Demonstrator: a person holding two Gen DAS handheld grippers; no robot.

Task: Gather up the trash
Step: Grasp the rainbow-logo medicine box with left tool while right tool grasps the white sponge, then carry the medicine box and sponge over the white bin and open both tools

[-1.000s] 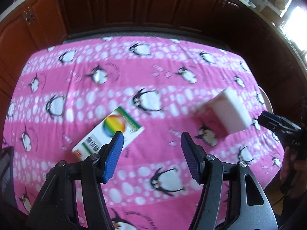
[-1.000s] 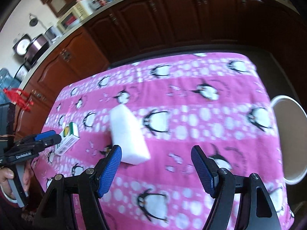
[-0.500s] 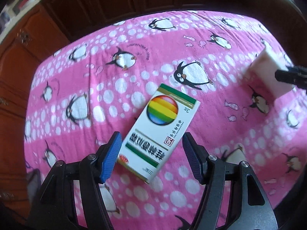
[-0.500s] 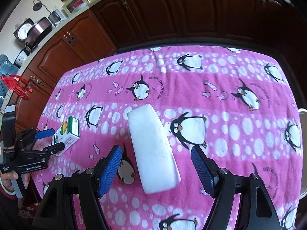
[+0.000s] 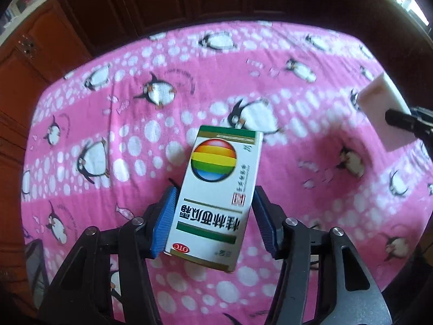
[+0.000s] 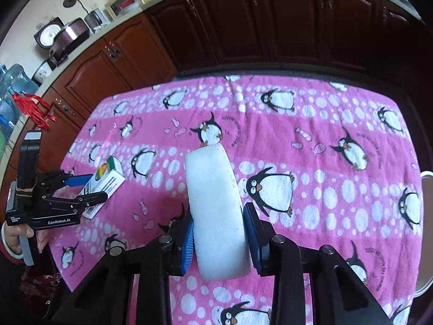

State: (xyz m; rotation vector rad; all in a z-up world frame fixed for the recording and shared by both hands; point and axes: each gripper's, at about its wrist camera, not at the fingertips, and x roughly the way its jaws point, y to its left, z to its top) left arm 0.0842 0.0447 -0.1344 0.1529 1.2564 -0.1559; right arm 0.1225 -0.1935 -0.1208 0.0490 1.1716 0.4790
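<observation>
A white medicine box [image 5: 216,189] with a rainbow ball and green stripes sits between the blue pads of my left gripper [image 5: 213,216], which is shut on its near half. The box also shows in the right wrist view [image 6: 105,181], held by the left gripper [image 6: 81,189] at the table's left edge. A white foam block [image 6: 216,211] is squeezed between the pads of my right gripper [image 6: 220,241]. The block [image 5: 384,113] shows at the right in the left wrist view, with a right fingertip [image 5: 397,116] against it.
A pink penguin-print cloth [image 6: 311,140] covers the table. Dark wooden cabinets [image 6: 270,21] stand behind the table. A white round rim [image 6: 425,243] shows off the table's right edge. A counter with appliances [image 6: 67,32] is at the back left.
Both grippers moved forward and closed. The left one closed on the medicine box, the right one on the foam block, which now bulges between the pads.
</observation>
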